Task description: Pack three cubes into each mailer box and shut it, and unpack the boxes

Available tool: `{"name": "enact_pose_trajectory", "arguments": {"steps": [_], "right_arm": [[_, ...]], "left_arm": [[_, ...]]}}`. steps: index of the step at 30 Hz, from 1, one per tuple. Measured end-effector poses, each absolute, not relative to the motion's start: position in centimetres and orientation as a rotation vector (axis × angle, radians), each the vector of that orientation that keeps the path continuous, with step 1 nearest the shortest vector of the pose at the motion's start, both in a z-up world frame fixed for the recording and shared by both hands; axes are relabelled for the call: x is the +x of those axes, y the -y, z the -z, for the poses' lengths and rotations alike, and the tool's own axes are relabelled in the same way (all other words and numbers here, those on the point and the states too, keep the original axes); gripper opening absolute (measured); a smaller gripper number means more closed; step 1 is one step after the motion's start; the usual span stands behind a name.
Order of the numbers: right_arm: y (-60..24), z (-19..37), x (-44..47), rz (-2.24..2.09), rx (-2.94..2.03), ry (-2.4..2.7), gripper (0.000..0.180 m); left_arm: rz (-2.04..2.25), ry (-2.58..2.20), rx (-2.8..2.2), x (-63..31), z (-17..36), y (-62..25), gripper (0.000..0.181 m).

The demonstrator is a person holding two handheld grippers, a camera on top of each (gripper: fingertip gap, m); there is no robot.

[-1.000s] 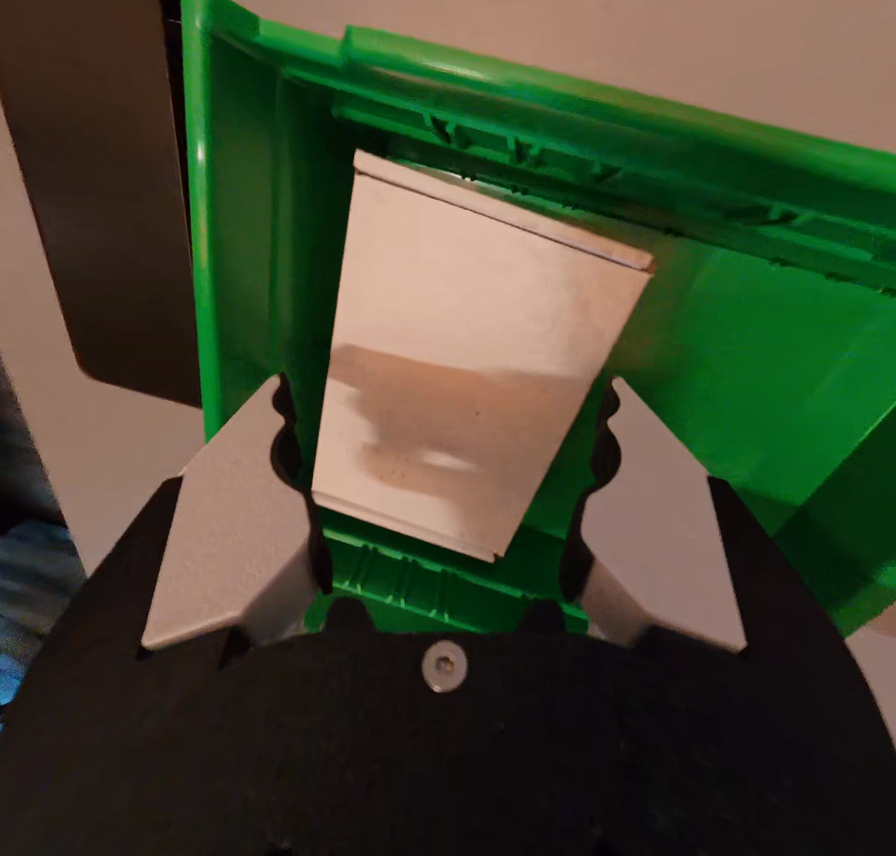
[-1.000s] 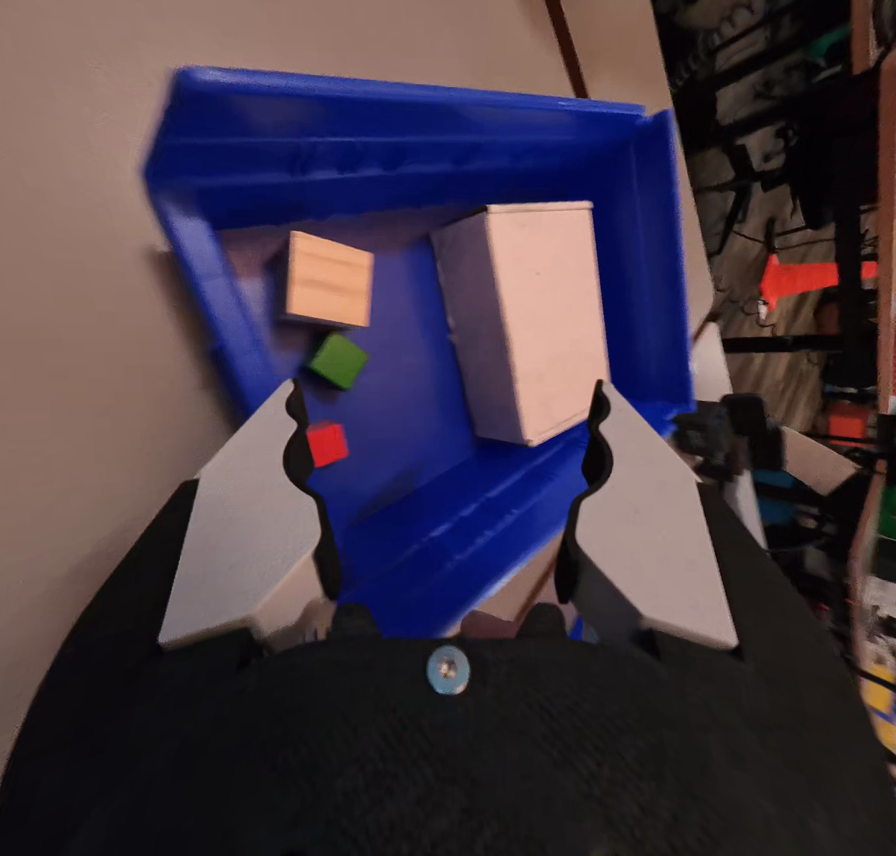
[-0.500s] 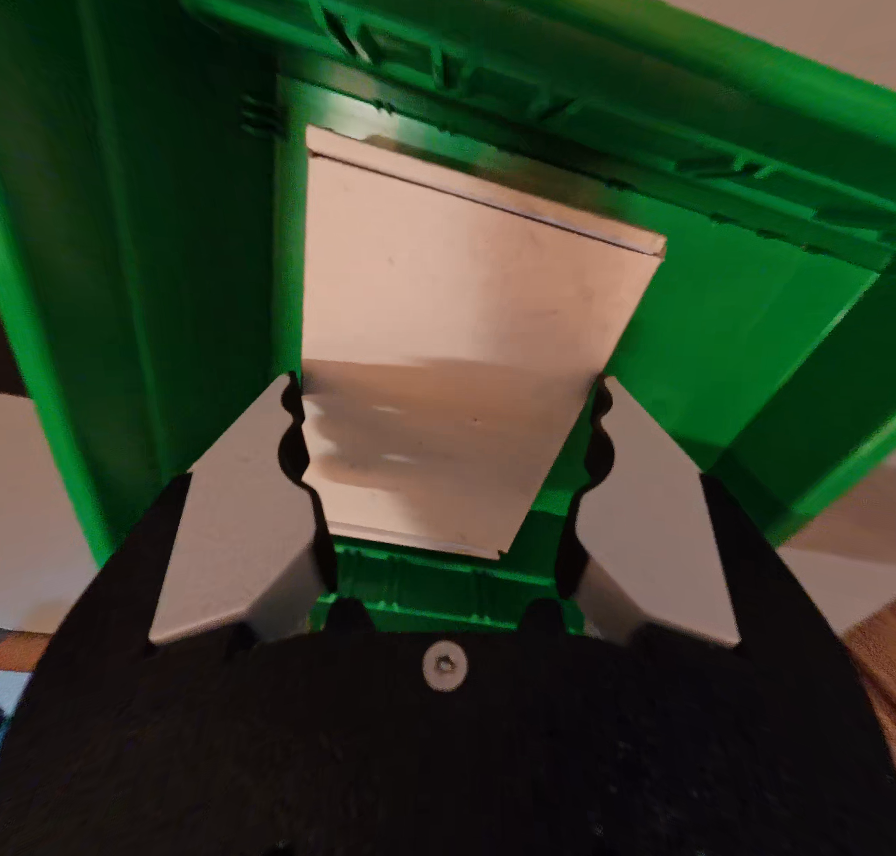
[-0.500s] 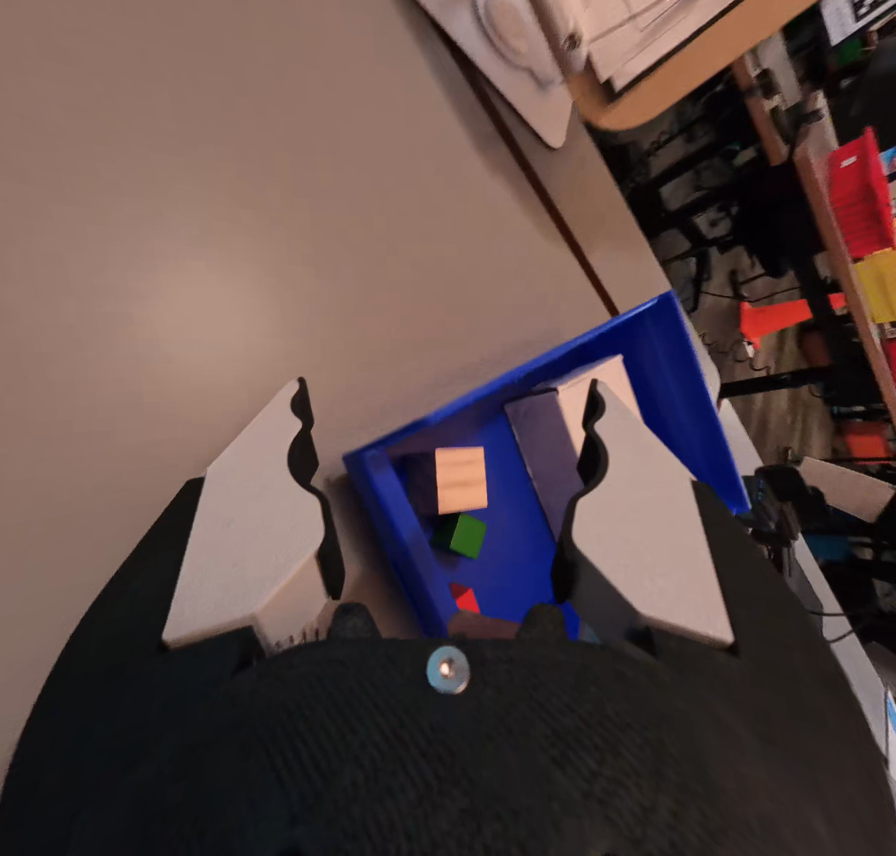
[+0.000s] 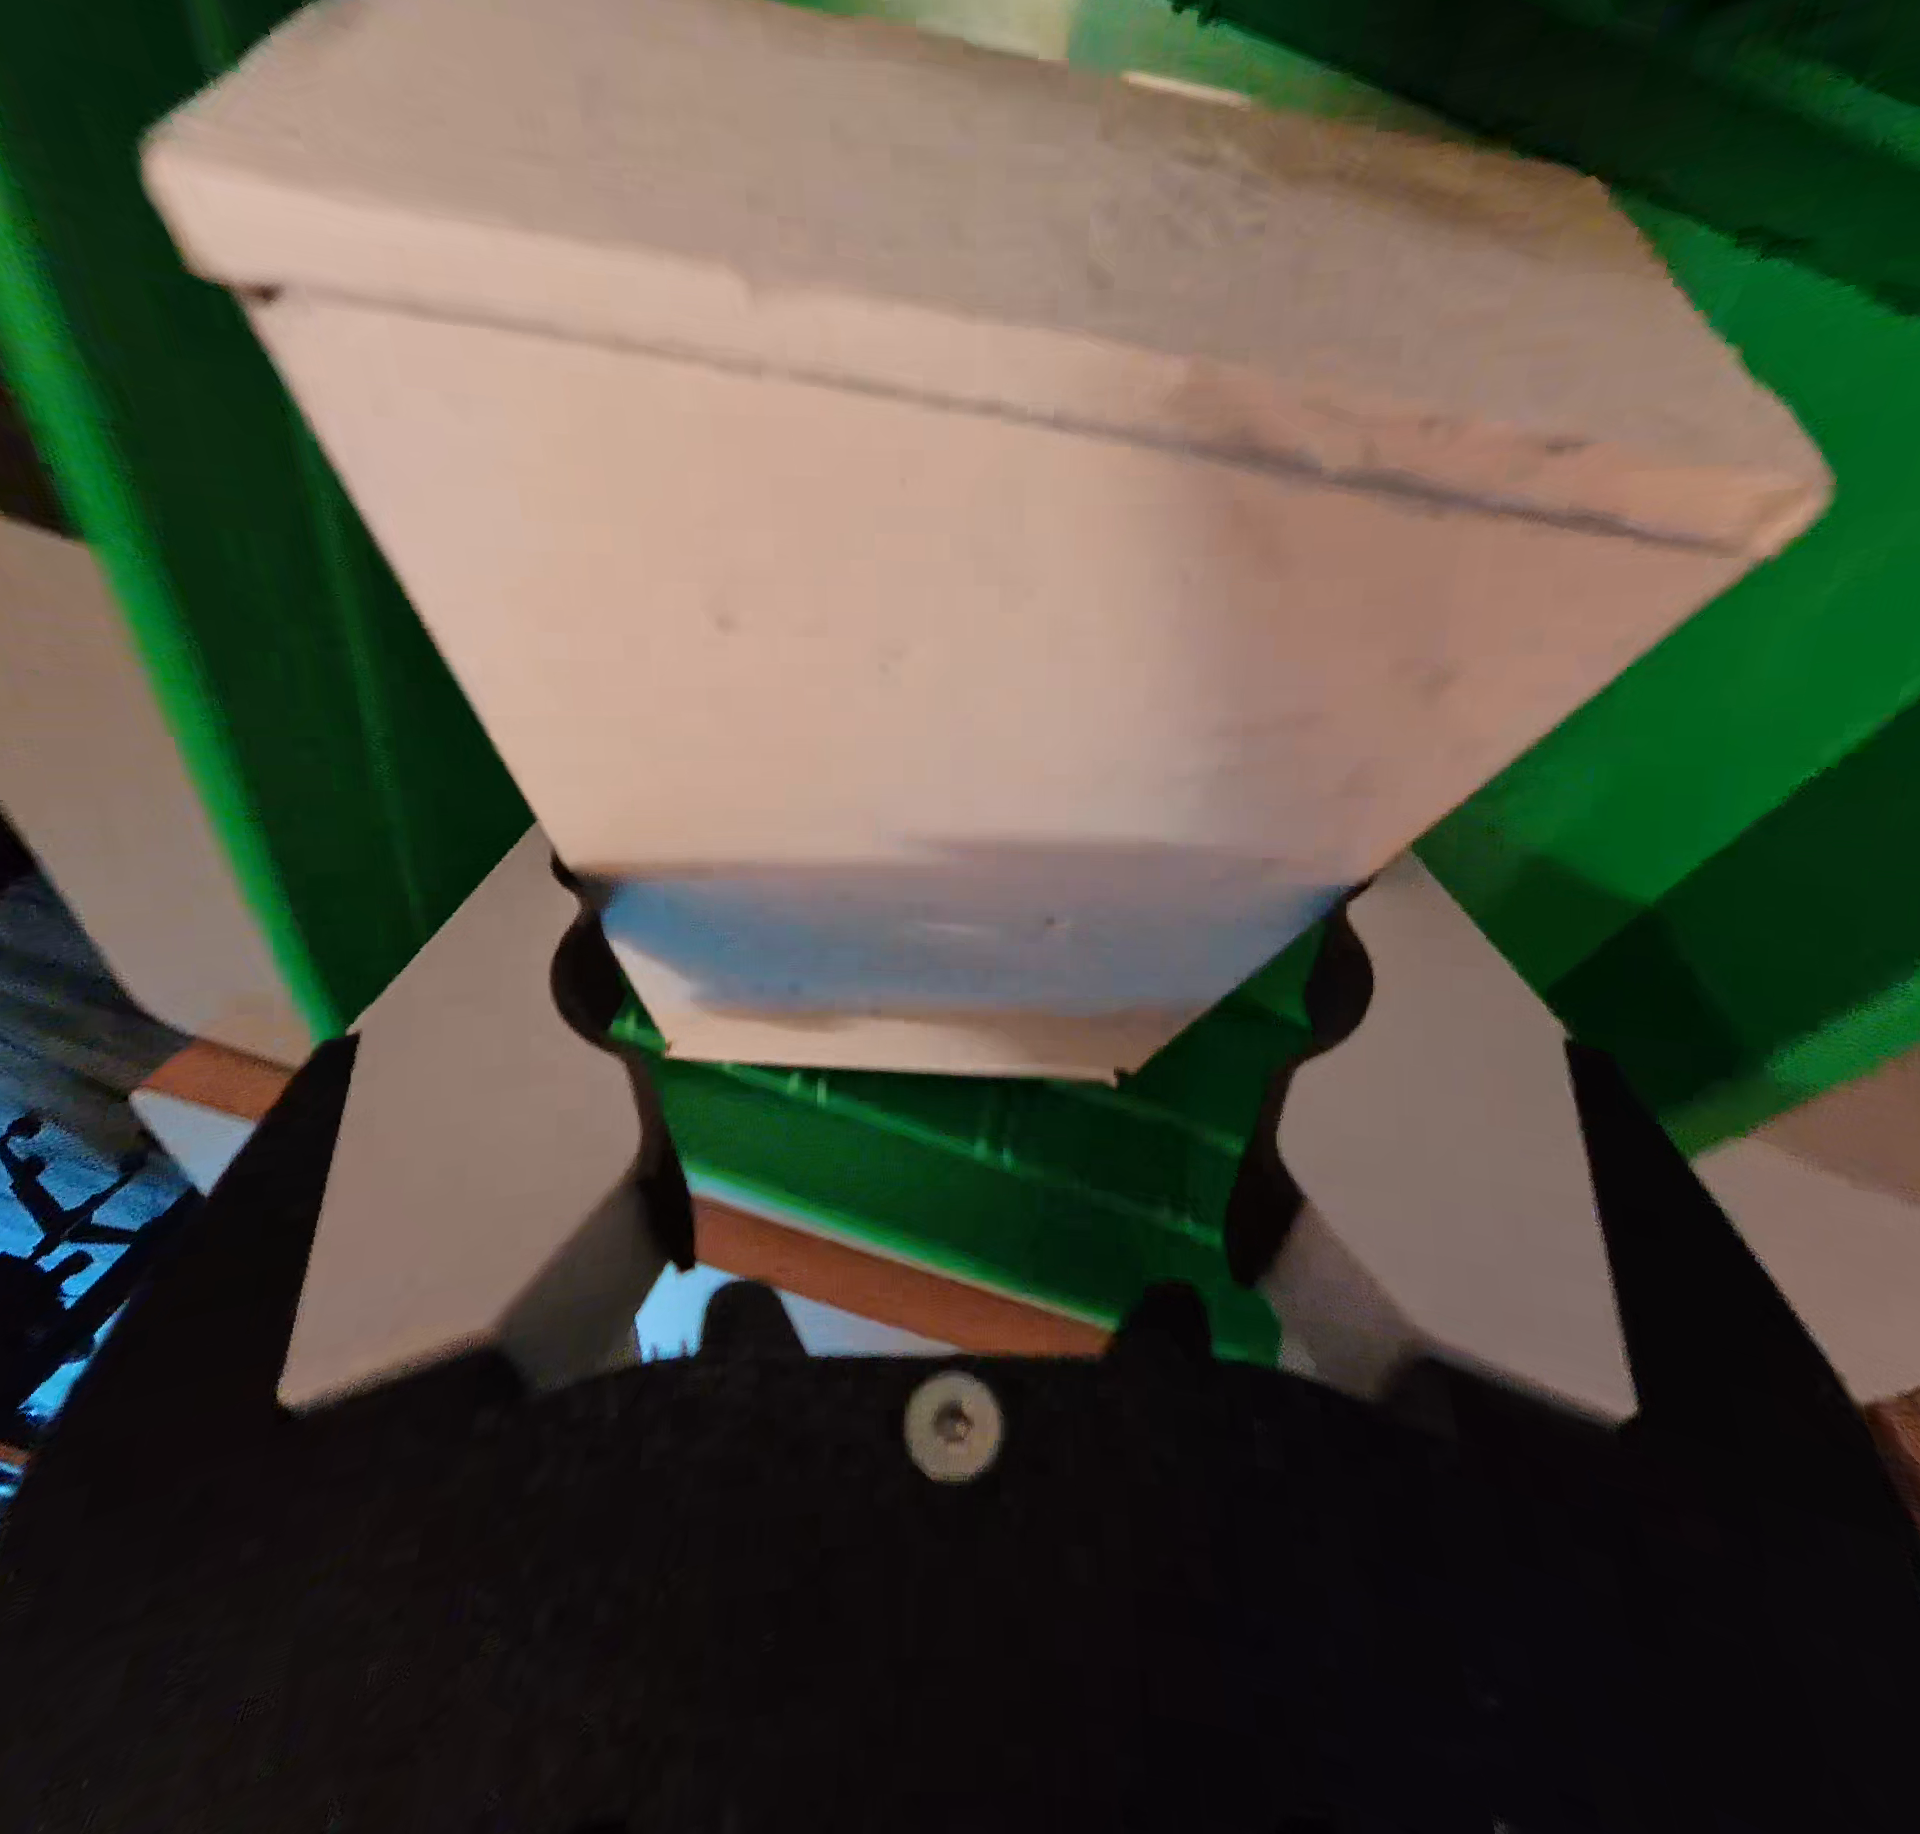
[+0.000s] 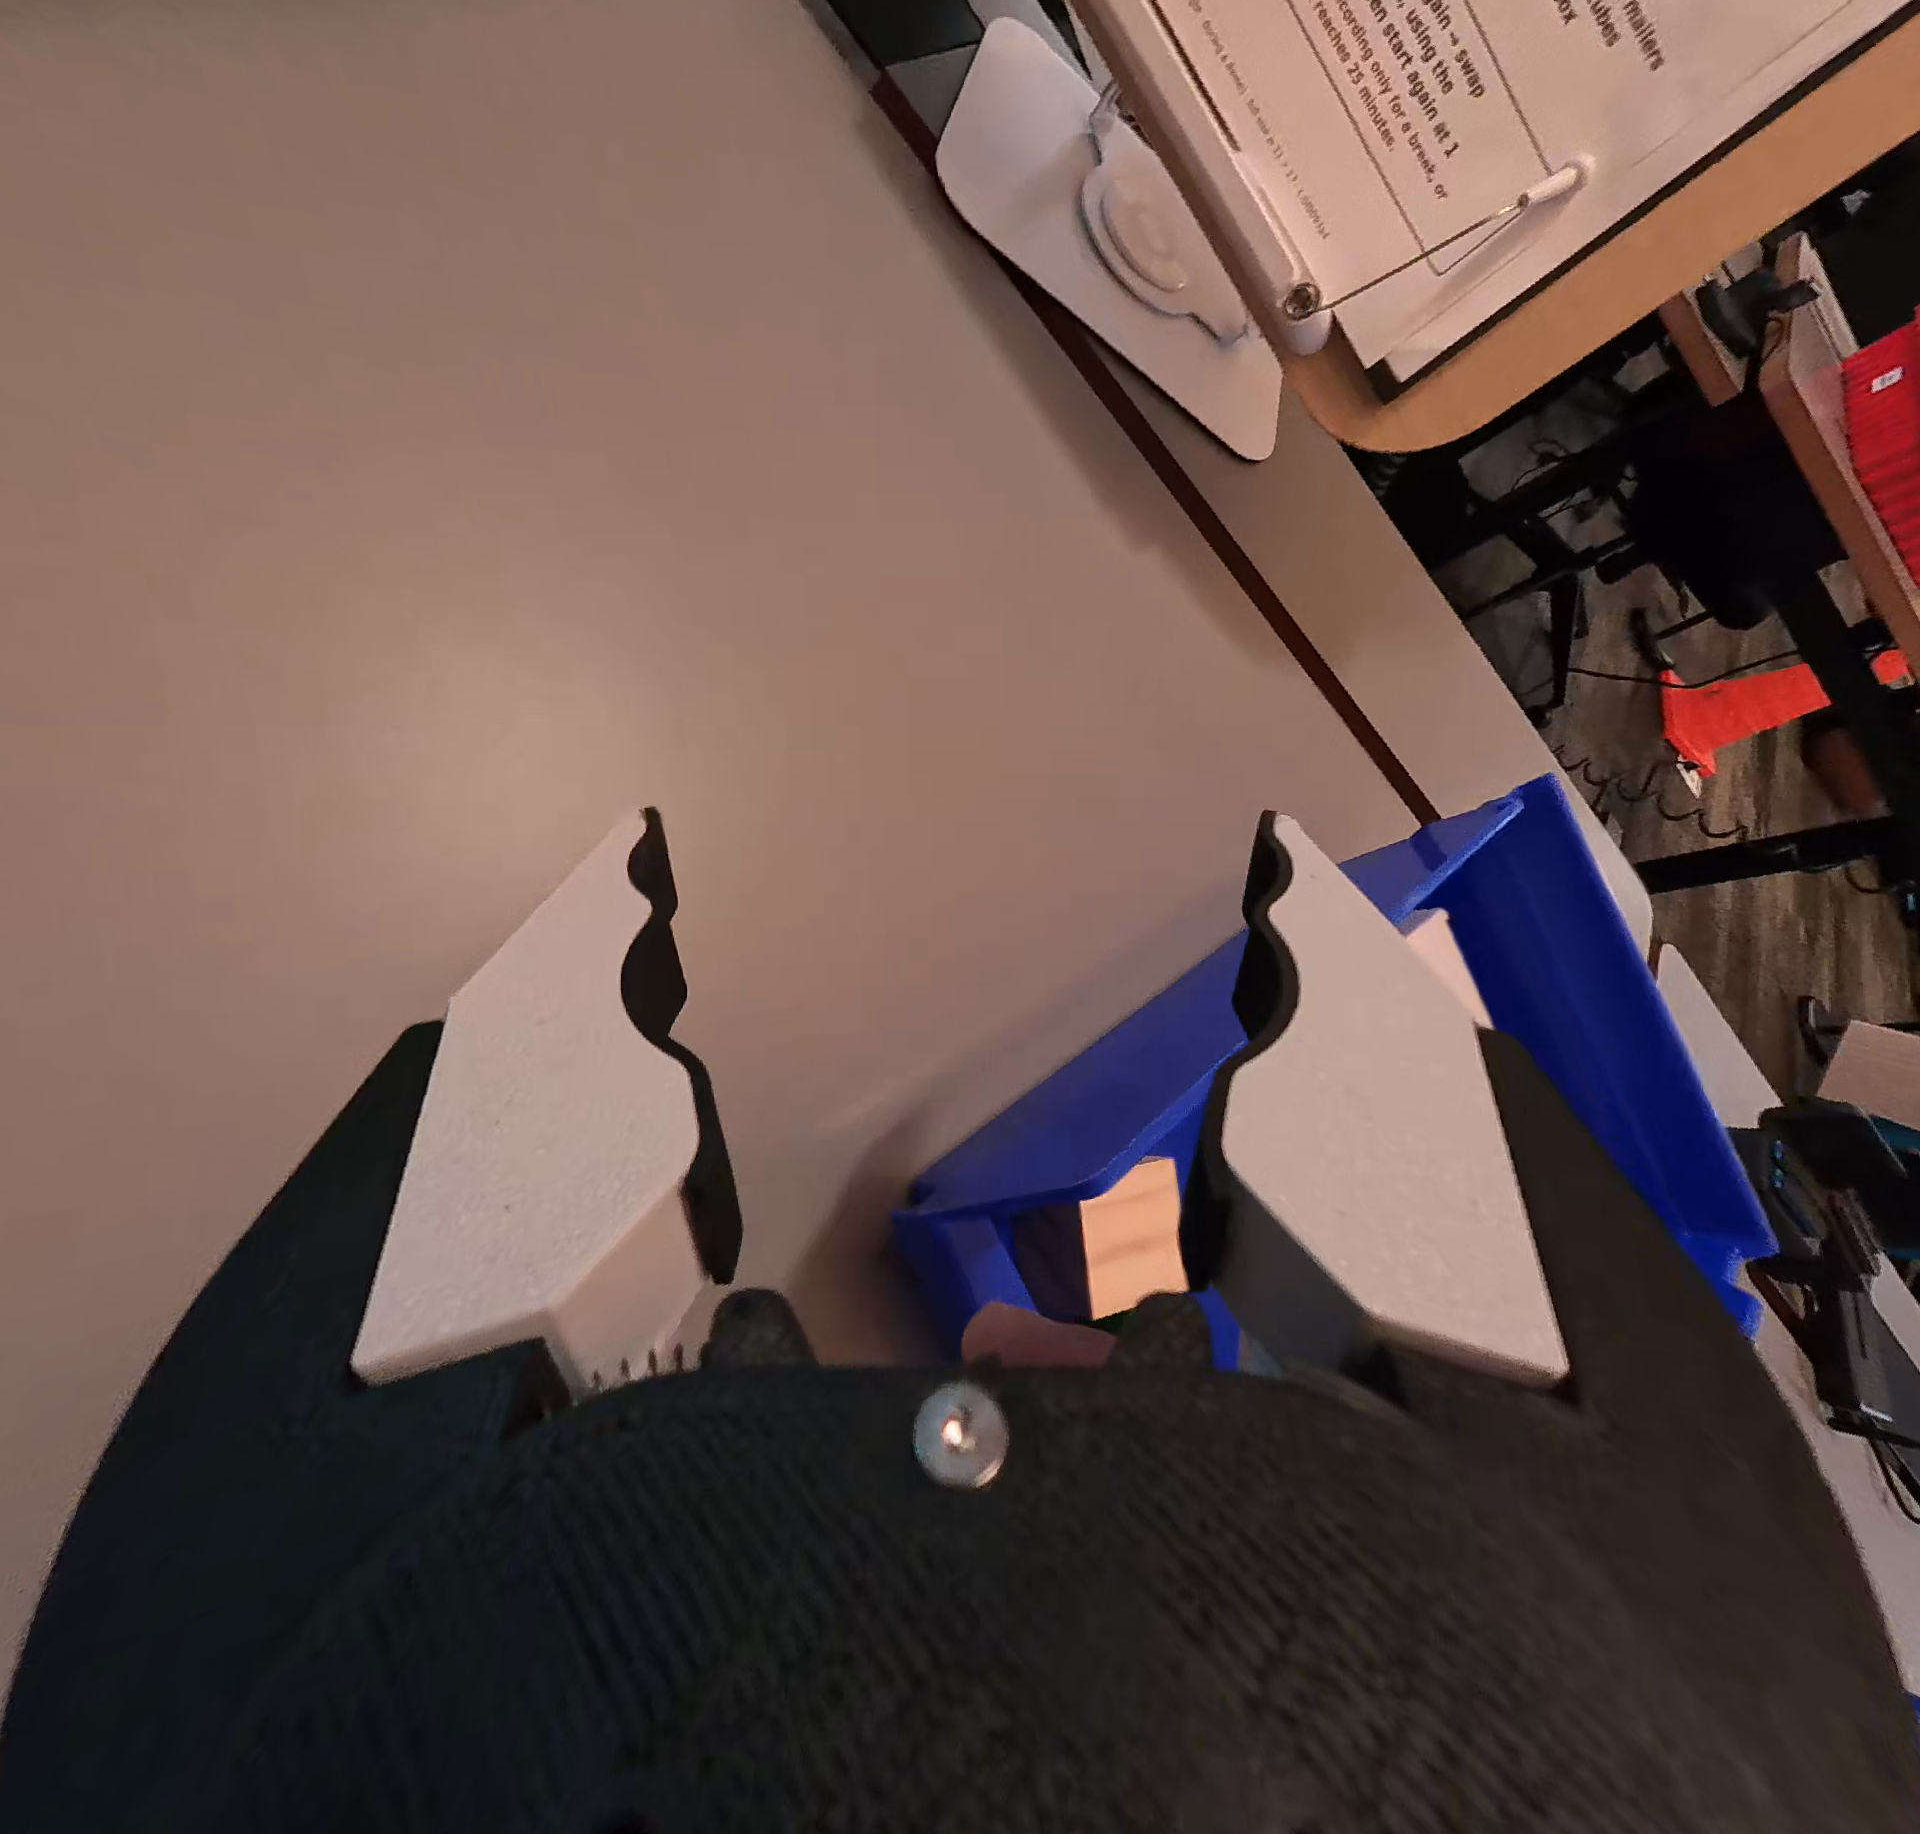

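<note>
Lifted since earlier, white mailer box (image 5: 935, 558) sits clamped in left claw (image 5: 961, 875); right claw (image 6: 956, 828) gapes wide, empty.

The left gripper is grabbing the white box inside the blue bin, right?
Not quite. The left wrist view shows the white box inside a green bin, not a blue one. The left gripper does have its fingers on either side of it.

Left wrist view close over green bin (image 5: 1714, 766), right wrist view higher above table (image 6: 520, 434), nothing shared
</note>
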State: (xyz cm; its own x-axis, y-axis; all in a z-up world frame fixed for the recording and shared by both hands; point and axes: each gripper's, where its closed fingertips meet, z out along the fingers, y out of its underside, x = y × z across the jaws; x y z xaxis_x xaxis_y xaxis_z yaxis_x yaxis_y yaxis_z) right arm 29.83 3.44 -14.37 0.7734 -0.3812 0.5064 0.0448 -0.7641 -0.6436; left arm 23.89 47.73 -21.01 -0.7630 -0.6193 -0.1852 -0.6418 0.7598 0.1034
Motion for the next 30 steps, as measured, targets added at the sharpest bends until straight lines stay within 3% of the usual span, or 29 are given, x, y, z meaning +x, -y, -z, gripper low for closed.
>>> {"name": "enact_pose_trajectory", "arguments": {"steps": [8, 12, 15, 20, 24, 30], "right_arm": [[-2.6, 14.9, 27.7, 0.827, -2.281, -0.237, 0.109], [-1.7, 15.1, 25.9, 0.807, -2.252, -0.232, 0.109], [-0.5, 15.5, 24.6, 0.796, -2.234, -0.235, 0.109], [3.1, 16.9, 22.9, 0.772, -2.206, -0.336, 0.109], [5.8, 19.1, 21.4, 0.731, -2.223, -0.39, 0.109], [6.8, 20.4, 20.6, 0.768, -2.235, -0.396, 0.109]], "left_arm": [[-0.151, -2.686, -1.036, 21.5, 7.8, -41.3, 0.132], [-0.056, -2.731, -0.97, 19.4, 5.2, -32.5, 0.132], [-0.008, -2.844, -0.908, 17.5, 7.5, -24.9, 0.132], [-0.146, -2.994, -0.759, 15.3, 16.3, -15.6, 0.132], [-0.187, -3.034, -0.666, 15.8, 21.6, -10.8, 0.132], [-0.059, -3.025, -0.696, 17.1, 25.1, -6.8, 0.133]]}}
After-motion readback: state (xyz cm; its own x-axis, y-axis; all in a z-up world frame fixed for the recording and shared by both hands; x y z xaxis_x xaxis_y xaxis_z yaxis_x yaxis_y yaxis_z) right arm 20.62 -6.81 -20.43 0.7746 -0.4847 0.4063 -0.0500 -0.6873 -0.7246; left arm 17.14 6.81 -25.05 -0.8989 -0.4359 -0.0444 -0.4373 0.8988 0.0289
